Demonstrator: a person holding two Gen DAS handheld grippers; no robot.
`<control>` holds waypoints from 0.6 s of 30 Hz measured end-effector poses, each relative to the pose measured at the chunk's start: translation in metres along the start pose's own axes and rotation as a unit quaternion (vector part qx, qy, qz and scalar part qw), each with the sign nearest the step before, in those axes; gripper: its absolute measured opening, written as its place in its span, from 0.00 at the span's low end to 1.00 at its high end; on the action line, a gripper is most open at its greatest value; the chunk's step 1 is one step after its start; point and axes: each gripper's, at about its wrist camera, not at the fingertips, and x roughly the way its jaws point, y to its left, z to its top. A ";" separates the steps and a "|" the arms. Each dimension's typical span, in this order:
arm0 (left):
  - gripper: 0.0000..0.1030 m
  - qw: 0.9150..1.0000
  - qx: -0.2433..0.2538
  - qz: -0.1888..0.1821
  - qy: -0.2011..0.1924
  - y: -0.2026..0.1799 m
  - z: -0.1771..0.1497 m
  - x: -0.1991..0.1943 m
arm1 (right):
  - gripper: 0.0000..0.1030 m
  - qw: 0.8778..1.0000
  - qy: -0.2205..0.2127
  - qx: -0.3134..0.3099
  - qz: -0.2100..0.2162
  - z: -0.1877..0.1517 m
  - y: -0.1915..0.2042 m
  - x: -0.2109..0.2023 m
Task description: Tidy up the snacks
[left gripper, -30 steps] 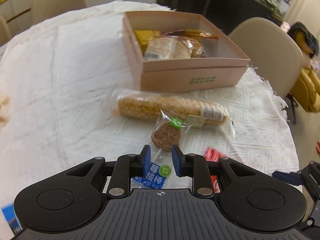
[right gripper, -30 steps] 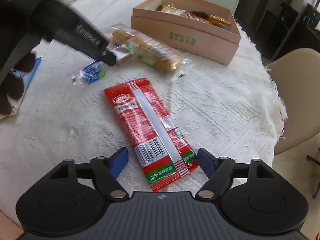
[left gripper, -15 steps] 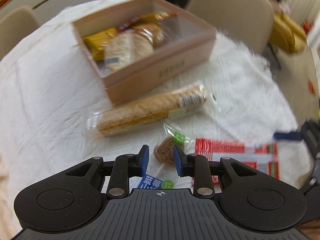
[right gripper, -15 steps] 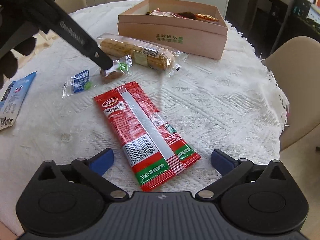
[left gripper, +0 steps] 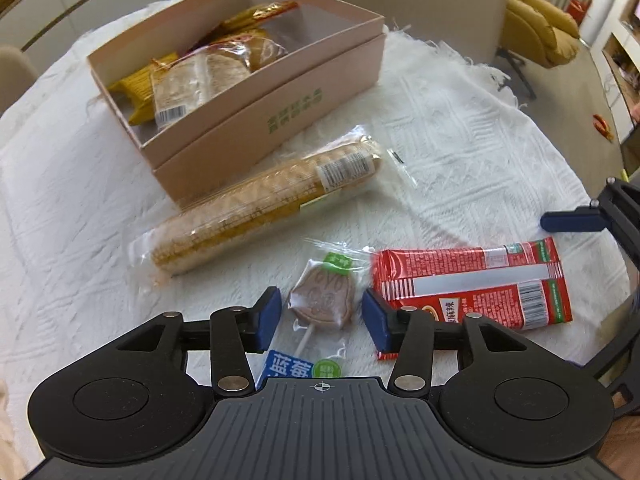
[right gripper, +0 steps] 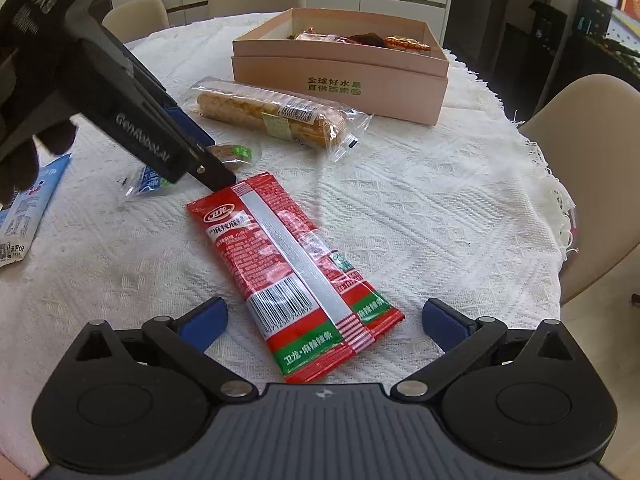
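My left gripper (left gripper: 322,318) is open, its blue pads on either side of a brown lollipop in a clear wrapper (left gripper: 324,300) that lies on the white tablecloth. It also shows in the right wrist view (right gripper: 230,152), under the left gripper (right gripper: 208,164). A red snack packet (right gripper: 296,272) lies between the wide-open jaws of my right gripper (right gripper: 324,320); it also shows in the left wrist view (left gripper: 472,280). A long wrapped corn cob (left gripper: 264,204) lies in front of the pink box (left gripper: 280,120), which holds several snacks.
A blue-and-white packet (right gripper: 24,208) lies at the left table edge. Beige chairs (right gripper: 592,184) stand around the round table. The tablecloth's fringed edge (right gripper: 556,200) is at the right.
My left gripper has opened from nearly shut and now straddles the lollipop. My right gripper has opened wider and moved closer over the red packet.
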 end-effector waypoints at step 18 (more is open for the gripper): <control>0.42 0.939 -0.344 -0.007 -0.026 0.004 -0.106 -0.053 | 0.81 0.992 0.068 0.046 -0.095 0.051 -0.053 0.016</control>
